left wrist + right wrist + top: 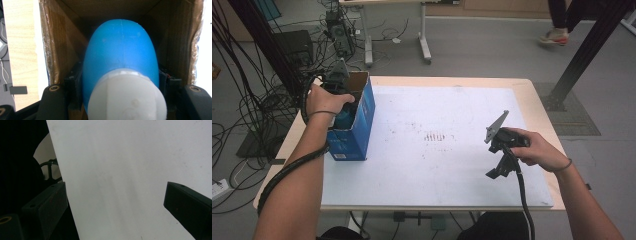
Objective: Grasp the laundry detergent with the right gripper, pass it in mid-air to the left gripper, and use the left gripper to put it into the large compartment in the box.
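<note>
A blue bottle (120,47) with a white cap (127,100) hangs inside an open cardboard box (60,42). My left gripper (120,78) is shut on the bottle, its black fingers (72,82) pressing both sides just above the cap. In the high view the blue-sided box (359,125) stands at the table's left edge, with my left gripper (343,107) reaching down into it. My right gripper (498,171) hovers open over the white mat (437,135) at the front right. Nothing lies between its fingers (47,205), which frame bare mat (125,170).
The wooden table edge (537,100) rims the mat. Tangled cables (247,110) cover the floor on the left. Another table's legs (424,45) stand behind, a black post (584,50) rises at the right, and a person's foot (554,36) is on the floor beyond.
</note>
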